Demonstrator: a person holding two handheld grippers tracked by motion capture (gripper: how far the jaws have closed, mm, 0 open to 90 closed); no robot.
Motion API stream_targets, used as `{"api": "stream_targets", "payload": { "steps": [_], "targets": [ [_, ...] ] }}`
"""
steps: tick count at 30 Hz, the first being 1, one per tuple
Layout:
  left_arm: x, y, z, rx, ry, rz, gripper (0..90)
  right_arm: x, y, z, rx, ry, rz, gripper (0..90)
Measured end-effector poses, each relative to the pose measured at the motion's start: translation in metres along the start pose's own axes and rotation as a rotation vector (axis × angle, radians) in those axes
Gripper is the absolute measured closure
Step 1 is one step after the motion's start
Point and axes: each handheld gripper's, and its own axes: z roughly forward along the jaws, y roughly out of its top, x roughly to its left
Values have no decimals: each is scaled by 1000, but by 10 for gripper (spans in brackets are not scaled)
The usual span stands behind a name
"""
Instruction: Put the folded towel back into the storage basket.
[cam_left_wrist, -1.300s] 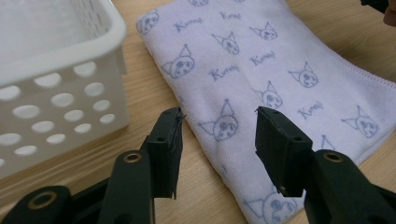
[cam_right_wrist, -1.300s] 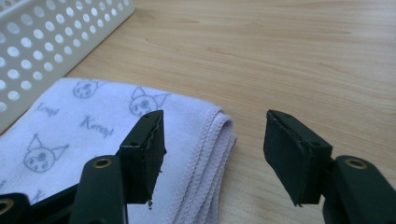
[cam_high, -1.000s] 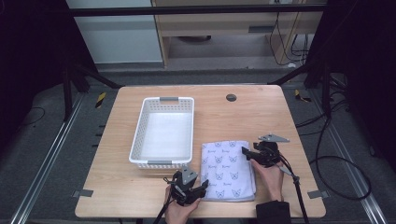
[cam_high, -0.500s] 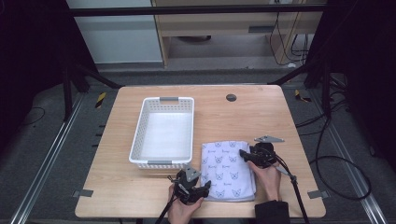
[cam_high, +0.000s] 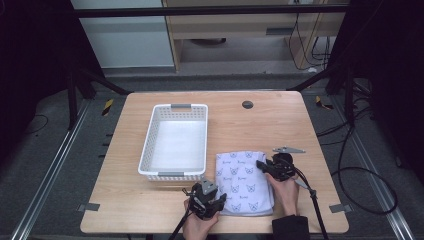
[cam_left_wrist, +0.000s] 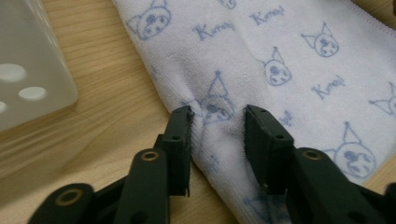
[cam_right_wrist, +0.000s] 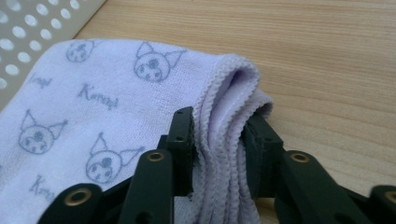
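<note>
A folded white towel (cam_high: 245, 182) printed with blue cat faces lies flat on the wooden table (cam_high: 270, 125), right of the basket. My left gripper (cam_high: 221, 201) comes in at the towel's near left edge. In the left gripper view the towel (cam_left_wrist: 289, 60) bunches between the jaws of the left gripper (cam_left_wrist: 218, 121), which have just been closing on it. My right gripper (cam_high: 260, 165) sits at the towel's far right corner. In the right gripper view the towel's (cam_right_wrist: 93, 93) stacked hems are squeezed between the jaws of the right gripper (cam_right_wrist: 217, 126), which have also just been closing.
A white perforated plastic basket (cam_high: 172, 175) stands empty left of the towel, its corner close to the left gripper (cam_left_wrist: 28, 70) and its wall at top left for the right gripper (cam_right_wrist: 28, 28). A round cable hole (cam_high: 247, 104) lies at the table's back.
The right gripper has edged slightly toward me onto the towel's right corner. The left gripper has stayed at the near left edge. The towel still lies flat.
</note>
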Motion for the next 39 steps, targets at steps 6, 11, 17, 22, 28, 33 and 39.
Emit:
{"api": "stream_targets", "payload": {
  "steps": [6, 11, 17, 22, 28, 33, 39],
  "targets": [
    [-7, 3, -2, -2, 29, 40, 759, 1, -2, -3, -27, 5, 29, 733],
    [-5, 3, -8, -32, 3, 28, 796, 2, 0, -10, -53, 17, 18, 741],
    [-4, 11, -19, -77, -19, 34, 821, 10, 7, -28, -103, 44, -10, 746],
    [-7, 19, -30, -106, -23, 63, 826, 20, 14, -43, -150, 56, -36, 746],
    [-8, 29, -41, -123, -15, 92, 831, 27, 19, -56, -194, 69, -50, 747],
    [-8, 37, -48, -130, -5, 124, 833, 32, 23, -60, -209, 74, -56, 746],
    [-6, 48, -58, -156, -6, 140, 833, 36, 28, -66, -241, 78, -61, 746]
  ]
}}
